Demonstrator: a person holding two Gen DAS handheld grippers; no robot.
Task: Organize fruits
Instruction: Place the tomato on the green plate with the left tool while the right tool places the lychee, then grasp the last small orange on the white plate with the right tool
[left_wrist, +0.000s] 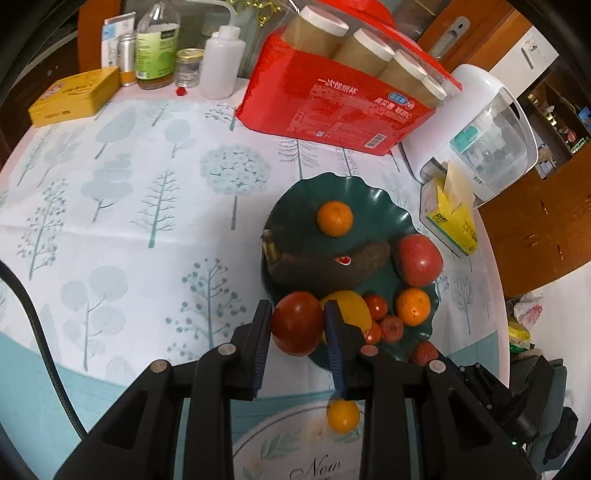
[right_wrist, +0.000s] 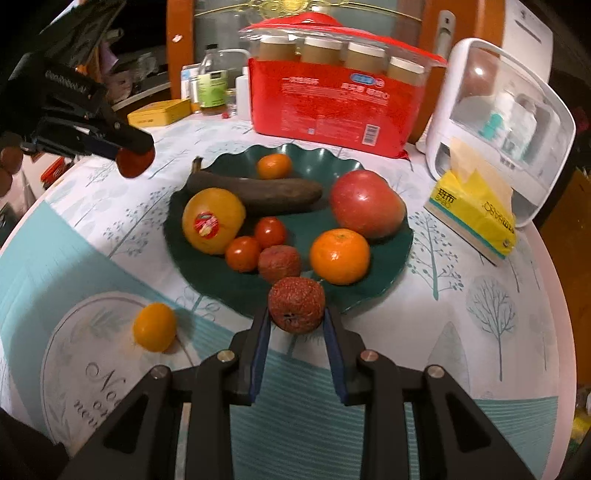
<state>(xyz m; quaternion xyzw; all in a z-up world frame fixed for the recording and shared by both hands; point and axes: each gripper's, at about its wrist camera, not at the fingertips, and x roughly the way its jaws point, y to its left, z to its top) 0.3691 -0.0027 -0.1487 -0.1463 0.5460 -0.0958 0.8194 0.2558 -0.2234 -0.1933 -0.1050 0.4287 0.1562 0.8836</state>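
Gripping a red tomato (left_wrist: 297, 323) – left gripper (left_wrist: 298, 325), raised beside green plate (right_wrist: 369, 288); right gripper (right_wrist: 296, 314) clamps lychee (right_wrist: 296, 304) at plate's near rim

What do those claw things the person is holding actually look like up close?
Both are alike. The left gripper and right gripper are matte black plastic frames with angular, forked struts. Each has two flat fingers faced with ribbed blue pads, and round silver pins at the joints. A black cable loops past the left one. No sleeves or lettering show.
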